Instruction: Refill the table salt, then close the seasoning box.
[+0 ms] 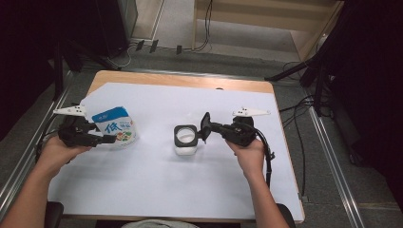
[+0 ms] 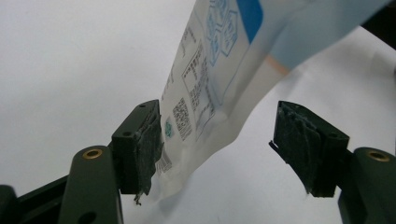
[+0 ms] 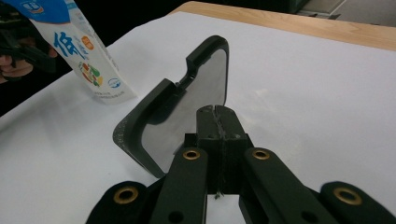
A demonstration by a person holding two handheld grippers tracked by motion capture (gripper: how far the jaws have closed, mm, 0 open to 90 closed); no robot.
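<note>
Two grippers at work: your left gripper (image 2: pixel 219 149), spread, frees the milk pouch (image 1: pixel 115 127) while your right gripper (image 3: pixel 219 133) pinches the lid (image 3: pixel 180 109); hold it steady beside the container (image 1: pixel 186 140).

A milk pouch (image 1: pixel 115 127) is seen standing at the left of the sheet-covered table (image 1: pixel 157 185), with the left gripper (image 1: pixel 105 138) set against its near left side and the pouch's edge placed between the parted jaws. Well apart to the right, an open container (image 1: pixel 185 139) is positioned near the table's middle. Its raised lid (image 1: pixel 205 126) is positioned at its right edge, pinched by the right gripper (image 1: pixel 213 127).
</note>
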